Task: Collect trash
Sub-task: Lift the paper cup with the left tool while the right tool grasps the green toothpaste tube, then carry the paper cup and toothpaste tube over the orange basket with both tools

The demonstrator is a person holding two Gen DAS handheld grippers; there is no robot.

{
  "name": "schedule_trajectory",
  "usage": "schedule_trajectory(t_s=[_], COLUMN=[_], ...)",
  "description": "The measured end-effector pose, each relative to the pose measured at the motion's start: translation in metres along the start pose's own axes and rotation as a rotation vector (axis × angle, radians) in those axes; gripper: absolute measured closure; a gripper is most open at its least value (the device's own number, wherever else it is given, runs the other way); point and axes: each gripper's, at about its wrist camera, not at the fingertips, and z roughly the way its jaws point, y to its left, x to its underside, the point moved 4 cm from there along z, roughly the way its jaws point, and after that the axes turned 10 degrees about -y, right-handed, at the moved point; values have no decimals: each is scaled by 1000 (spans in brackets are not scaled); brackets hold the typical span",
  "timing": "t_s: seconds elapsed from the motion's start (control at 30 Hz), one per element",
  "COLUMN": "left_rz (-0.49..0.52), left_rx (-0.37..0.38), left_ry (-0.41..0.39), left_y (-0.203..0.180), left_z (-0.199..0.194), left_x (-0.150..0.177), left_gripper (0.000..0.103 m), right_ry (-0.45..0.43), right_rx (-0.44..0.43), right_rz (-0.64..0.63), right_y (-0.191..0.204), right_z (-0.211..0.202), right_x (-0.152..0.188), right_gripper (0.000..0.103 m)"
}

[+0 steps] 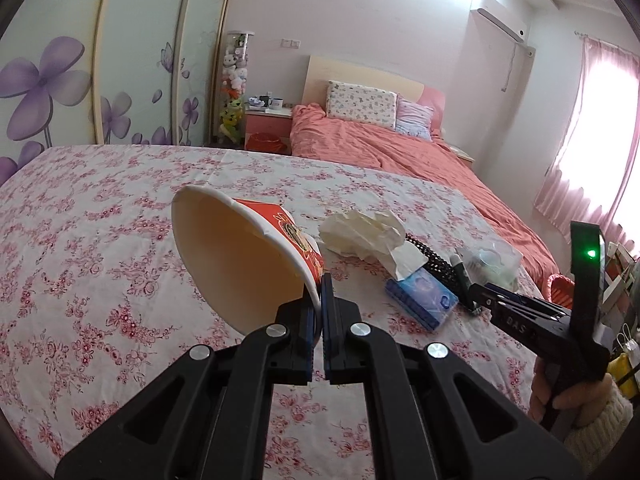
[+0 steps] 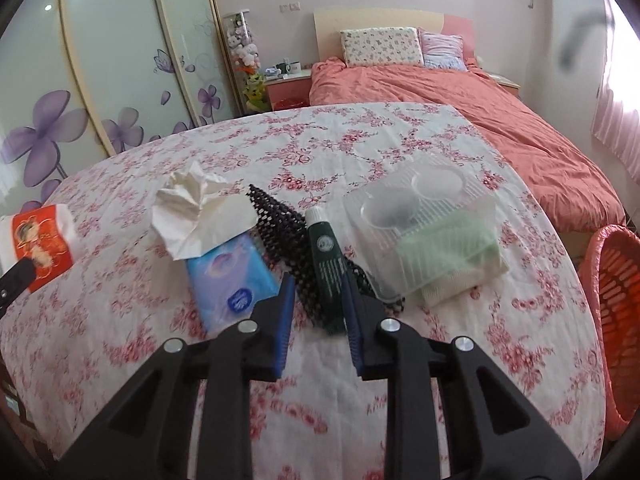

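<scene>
Sunlit bedroom (image 1: 400,20), coral bed (image 1: 380,140)

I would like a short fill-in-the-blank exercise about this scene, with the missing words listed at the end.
1. The left gripper is shut on the rim of a red and white paper ____.
2. The dark green tube lies on a black ____ mat.
3. The crumpled tissue sticks out of a ____ pack.
4. At the right of the table stands an orange ____.

Missing words: bowl; mesh; blue; basket
</scene>
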Motion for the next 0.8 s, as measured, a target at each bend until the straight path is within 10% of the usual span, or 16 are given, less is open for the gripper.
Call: schedule_trajectory(t_s=[0.8], left_rz=[3], left_rx=[30], left_ry=[23], left_y=[-7], left_z=[9], left_x=[3], left_gripper=[100], right_ry=[34], right_rx=[27], right_rz=[-34], right_y=[-5], right_z=[26], right_x=[-5], right_gripper=[83])
